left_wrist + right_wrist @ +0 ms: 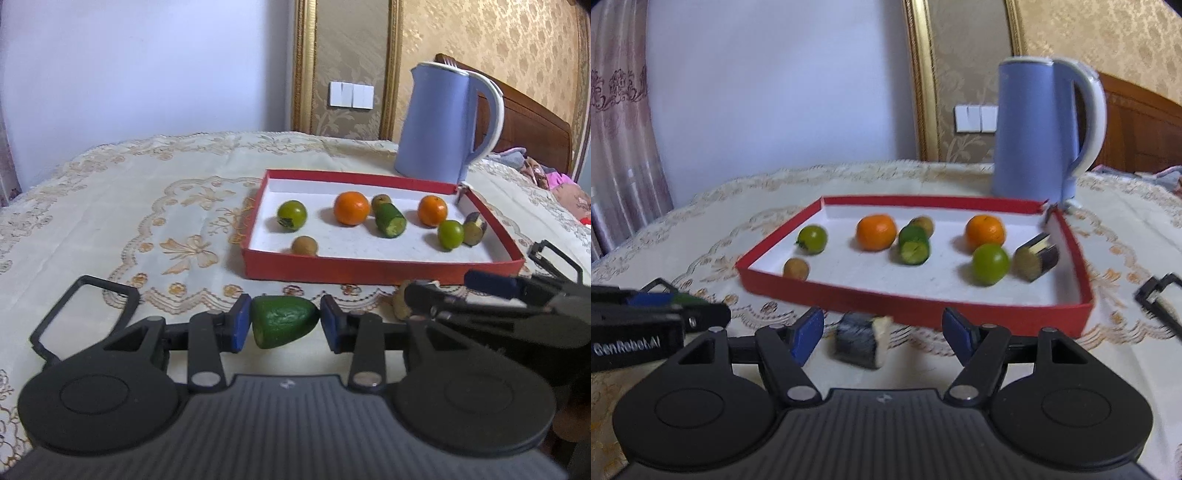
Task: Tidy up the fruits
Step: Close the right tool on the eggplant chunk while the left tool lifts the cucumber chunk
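My left gripper [286,322] is shut on a green cucumber piece [280,321], held just above the tablecloth in front of the red tray [369,271]. My right gripper [882,334] stands open around a dark eggplant piece [862,343] that lies on the cloth by the tray's [912,306] front wall; neither pad touches it. Inside the tray lie two oranges [351,208], a cucumber piece [390,220], green round fruits [291,215], small brown fruits [304,246] and another eggplant piece [474,229]. In the left wrist view the right gripper [480,291] reaches in from the right.
A blue kettle [439,122] stands behind the tray's far right corner. An embroidered cream tablecloth [129,221] covers the table, with bare cloth left of the tray. A wall, switches [351,95] and a wooden headboard lie beyond.
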